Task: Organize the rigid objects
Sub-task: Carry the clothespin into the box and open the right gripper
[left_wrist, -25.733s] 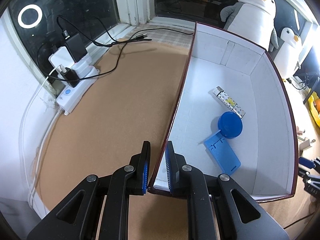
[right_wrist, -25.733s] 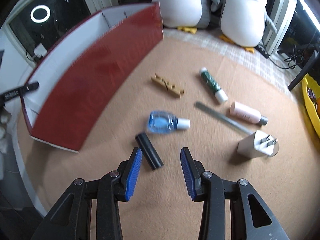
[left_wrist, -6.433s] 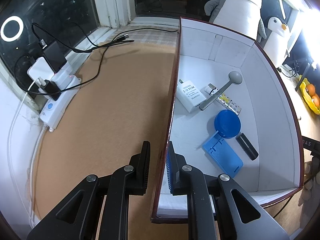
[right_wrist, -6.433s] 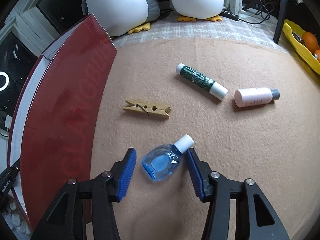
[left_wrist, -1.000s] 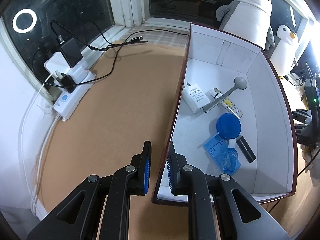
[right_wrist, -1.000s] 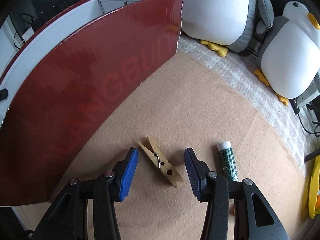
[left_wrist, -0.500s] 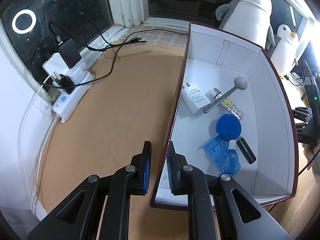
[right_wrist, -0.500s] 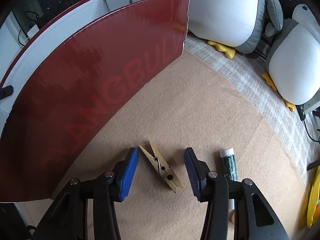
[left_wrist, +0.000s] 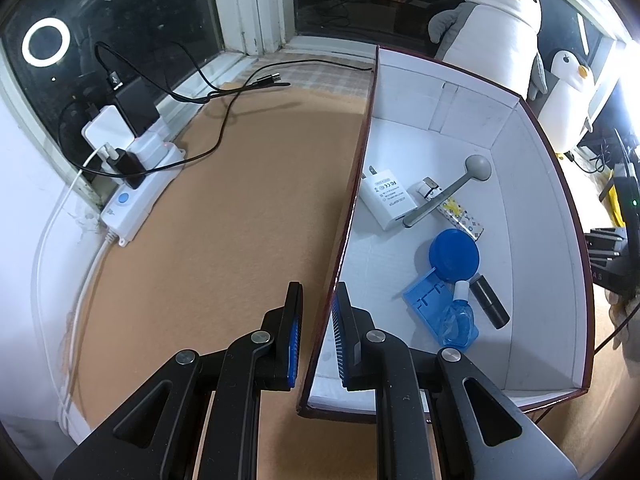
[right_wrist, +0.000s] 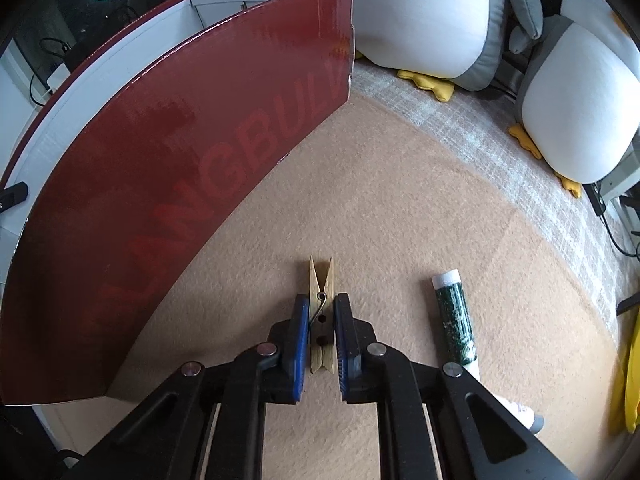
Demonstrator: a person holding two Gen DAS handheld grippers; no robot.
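My left gripper [left_wrist: 316, 334] is shut on the left wall of the dark red box [left_wrist: 356, 184], white inside. In the box lie a white charger [left_wrist: 386, 200], a grey spoon [left_wrist: 448, 196], a patterned stick [left_wrist: 460, 216], a blue lid [left_wrist: 454, 254], a blue holder [left_wrist: 426, 306], a clear blue bottle [left_wrist: 458, 320] and a black cylinder [left_wrist: 490, 306]. My right gripper [right_wrist: 322, 330] is shut on a wooden clothespin [right_wrist: 321, 308] lying on the tan mat. A green tube [right_wrist: 454, 320] lies to its right. The box's red outer wall [right_wrist: 180, 184] stands to the left.
Two plush penguins [right_wrist: 420, 12] [right_wrist: 580, 92] sit at the back. A white power strip [left_wrist: 136, 196] with plugs and black cables [left_wrist: 224, 96] lies left of the box by the window. A yellow tray edge [right_wrist: 632, 380] shows at far right.
My right gripper has turned in line with the clothespin and shut on it. The left gripper stays on the box wall.
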